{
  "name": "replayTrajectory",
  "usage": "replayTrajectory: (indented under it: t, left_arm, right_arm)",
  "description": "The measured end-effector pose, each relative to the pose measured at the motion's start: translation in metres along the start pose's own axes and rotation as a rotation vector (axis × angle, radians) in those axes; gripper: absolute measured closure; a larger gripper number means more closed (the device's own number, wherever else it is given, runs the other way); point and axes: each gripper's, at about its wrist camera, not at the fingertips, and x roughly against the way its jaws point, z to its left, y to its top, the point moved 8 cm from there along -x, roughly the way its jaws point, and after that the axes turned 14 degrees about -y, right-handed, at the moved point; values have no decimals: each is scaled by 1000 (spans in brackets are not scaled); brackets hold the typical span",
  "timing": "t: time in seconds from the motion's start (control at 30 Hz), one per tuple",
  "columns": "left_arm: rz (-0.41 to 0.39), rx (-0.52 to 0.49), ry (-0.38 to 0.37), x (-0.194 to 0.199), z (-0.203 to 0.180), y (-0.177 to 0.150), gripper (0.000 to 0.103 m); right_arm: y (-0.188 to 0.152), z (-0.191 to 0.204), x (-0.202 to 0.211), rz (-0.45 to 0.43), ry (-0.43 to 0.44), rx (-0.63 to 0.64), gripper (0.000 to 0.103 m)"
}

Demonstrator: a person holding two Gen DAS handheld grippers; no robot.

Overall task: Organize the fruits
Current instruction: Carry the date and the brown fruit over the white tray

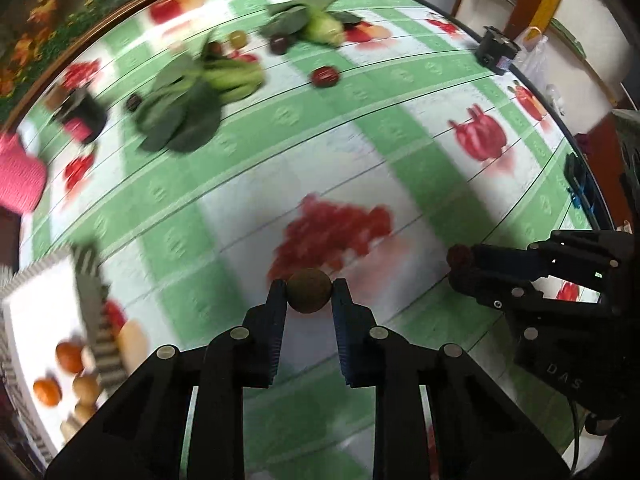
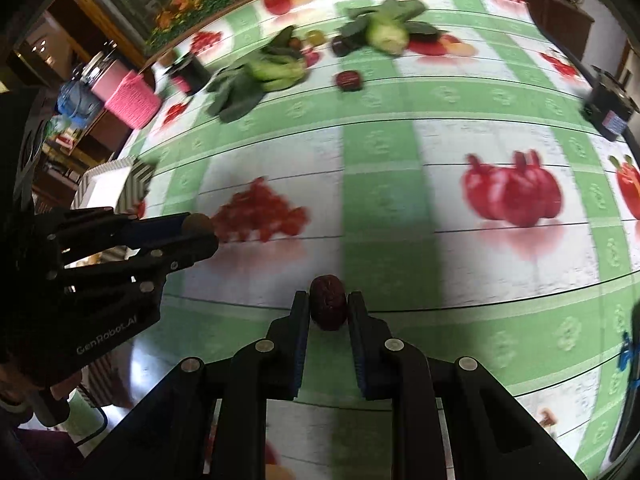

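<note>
A: Start close in. What does each tool carry?

B: The left gripper (image 1: 309, 292) is clamped on a round brown fruit (image 1: 309, 290), gripped across its middle at the fingertips. The right gripper (image 2: 329, 307) pinches a wrinkled dark red date (image 2: 329, 307), its long axis pointing forward along the fingers.

A: And where should they go?

B: My guess is the white box (image 1: 36, 312) at the table's near left edge. It already holds orange and tan fruits (image 1: 70, 356). From the left gripper it lies left and a little nearer, just beside it. From the right gripper it is farther left, beyond the other tool.

A: So the left hand is nearer?

B: Yes, clearly. I would expect it to swing left and drop first, with the right one crossing after, or the two may bump.

A: Anything farther out?

B: Toward the far edge, well apart from both tools: another red date (image 1: 325, 76) alone on the tablecloth (image 1: 400, 128), then leafy greens (image 1: 192, 100), a cabbage (image 1: 320, 26), and a few small fruits among them. These views are blurred, so the small ones are hard to name.
</note>
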Motion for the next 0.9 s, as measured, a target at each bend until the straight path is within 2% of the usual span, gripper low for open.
replayTrajectory:
  t: [0.3,0.9]
  left_arm:
    - [-21,78,49,37,45,-48,83]
    - [-59,248,129,103,139,-136,83]
  right_arm:
    - [-8,79,9,20,47,114,83]
    - [-8,226,33,-5,119,362,84]
